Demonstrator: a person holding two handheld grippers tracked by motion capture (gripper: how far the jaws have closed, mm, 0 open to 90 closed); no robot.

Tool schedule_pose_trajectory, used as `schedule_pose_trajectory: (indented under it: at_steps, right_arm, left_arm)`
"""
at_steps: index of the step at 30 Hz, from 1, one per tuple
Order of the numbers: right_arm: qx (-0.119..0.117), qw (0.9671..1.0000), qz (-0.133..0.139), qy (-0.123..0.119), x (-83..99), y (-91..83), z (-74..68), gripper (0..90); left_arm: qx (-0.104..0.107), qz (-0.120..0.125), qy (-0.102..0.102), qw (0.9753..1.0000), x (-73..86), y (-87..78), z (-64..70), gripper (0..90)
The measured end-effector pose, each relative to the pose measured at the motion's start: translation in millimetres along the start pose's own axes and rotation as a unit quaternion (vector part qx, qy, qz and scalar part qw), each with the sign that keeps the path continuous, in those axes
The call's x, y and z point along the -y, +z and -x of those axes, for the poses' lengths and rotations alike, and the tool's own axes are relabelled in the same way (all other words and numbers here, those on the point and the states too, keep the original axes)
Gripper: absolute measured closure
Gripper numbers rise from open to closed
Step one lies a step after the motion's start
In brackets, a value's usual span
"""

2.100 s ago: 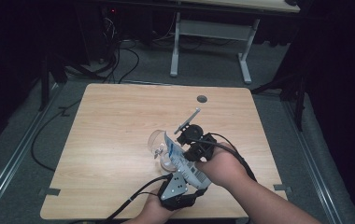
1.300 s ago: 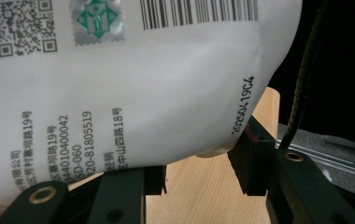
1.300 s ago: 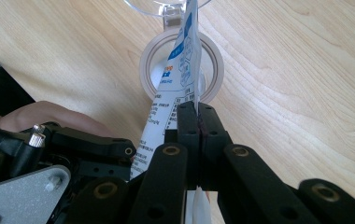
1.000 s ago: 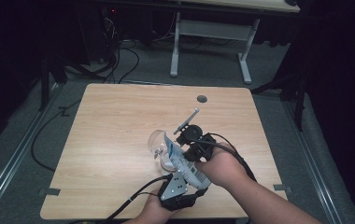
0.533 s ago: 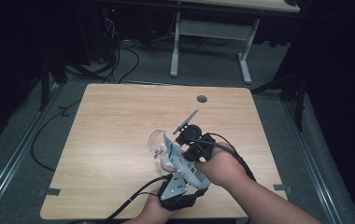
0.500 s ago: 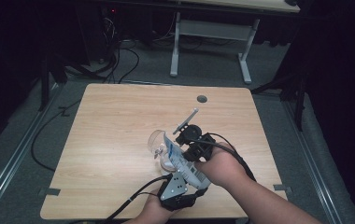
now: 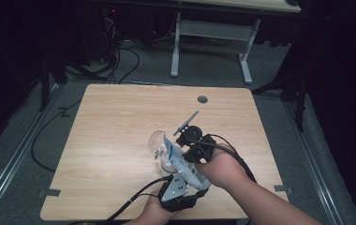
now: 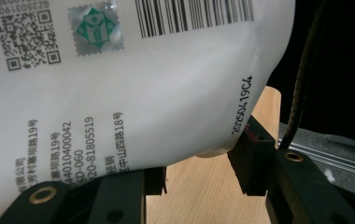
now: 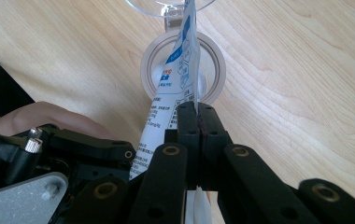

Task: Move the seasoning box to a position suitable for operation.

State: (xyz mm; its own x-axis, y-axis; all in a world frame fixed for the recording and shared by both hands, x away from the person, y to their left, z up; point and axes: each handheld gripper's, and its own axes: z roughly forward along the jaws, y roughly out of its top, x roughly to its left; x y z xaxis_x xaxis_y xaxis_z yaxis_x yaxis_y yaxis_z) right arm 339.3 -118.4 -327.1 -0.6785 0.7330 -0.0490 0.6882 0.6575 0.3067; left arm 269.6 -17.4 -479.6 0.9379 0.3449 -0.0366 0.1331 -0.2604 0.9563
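A white pouch with blue print (image 7: 174, 155) is held up over the near middle of the table, and both grippers hold it. My left gripper (image 7: 185, 172) comes from below and is shut on the pouch's (image 8: 143, 84) lower end, which has a barcode and small text. My right gripper (image 7: 183, 150) is shut on the pouch's thin side edge (image 9: 178, 77), with the jaws pressed flat together on it (image 9: 197, 116). The pouch's upper tip leans at the clear glass (image 7: 157, 143) standing on the table. The bowl of the glass (image 9: 166, 5) and its round foot (image 9: 213, 70) lie straight ahead in the right gripper view.
The wooden table (image 7: 120, 122) has a round cable hole (image 7: 203, 99) near its far edge. A thin grey rod (image 7: 188, 121) shows just beyond the right gripper. Cables trail off the near edge. A desk frame (image 7: 213, 33) and floor cables lie beyond the table.
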Motion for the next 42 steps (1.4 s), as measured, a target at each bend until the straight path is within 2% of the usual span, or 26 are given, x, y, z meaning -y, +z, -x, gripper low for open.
schedule_pose_trajectory:
  at_steps: [42]
  right_arm:
    - [0.001,1.0000,0.002,-0.009,0.1,-2.5,0.2,90.0]
  left_arm:
    - [0.002,0.003,0.003,1.0000,-0.6,-0.9,0.7,60.8]
